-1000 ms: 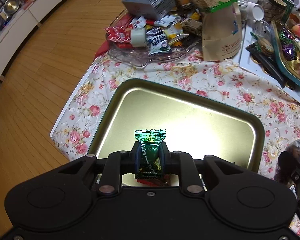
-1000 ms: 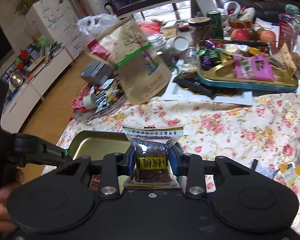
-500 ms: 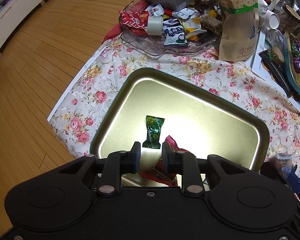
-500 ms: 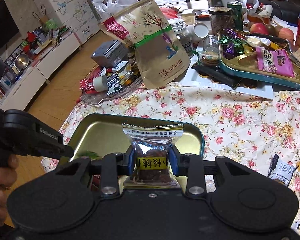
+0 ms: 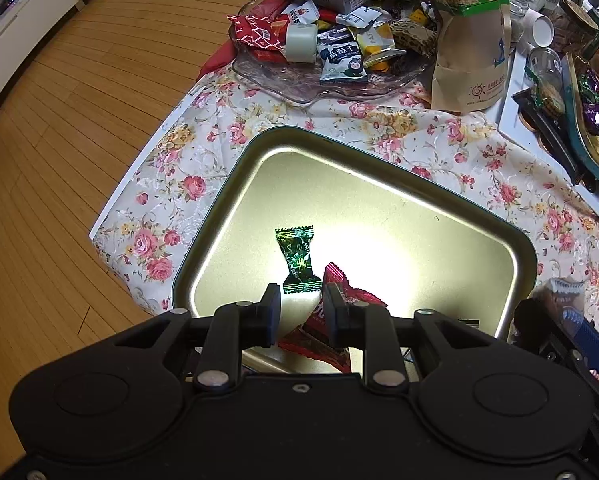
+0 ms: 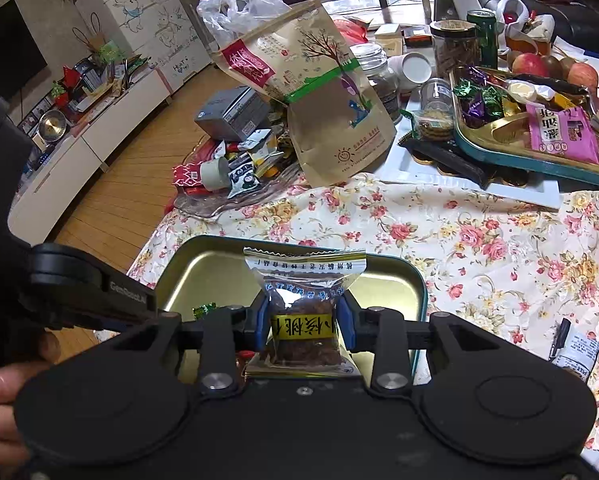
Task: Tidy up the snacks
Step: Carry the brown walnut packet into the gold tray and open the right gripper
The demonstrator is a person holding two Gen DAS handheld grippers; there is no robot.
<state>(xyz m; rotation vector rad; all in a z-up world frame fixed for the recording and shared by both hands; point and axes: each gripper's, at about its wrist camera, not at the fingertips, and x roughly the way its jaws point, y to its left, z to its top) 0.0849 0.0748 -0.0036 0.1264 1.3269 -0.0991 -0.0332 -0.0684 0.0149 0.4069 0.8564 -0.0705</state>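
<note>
Left gripper (image 5: 298,312): fingers spread, nothing held, above glossy gold metal tray (image 5: 379,184); crinkled green foil candy (image 5: 297,260) lying inside. Right gripper (image 6: 304,326): fingers pinching clear-wrapped brown snack packet (image 6: 304,300).

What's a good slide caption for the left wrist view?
Open left claw above gold tray holding green candy and red packet.

Evenly bright indoor light in both views, with a hard white glare blown out on the gold tray (image 5: 439,216) floor and along its inner rim. Strong fisheye bending at the edges, curving the wooden floor (image 5: 59,128) and the cabinets (image 6: 83,152). Mostly sharp, though soft and smeared toward the corners, with daylight from the window (image 6: 379,0) behind.
</note>
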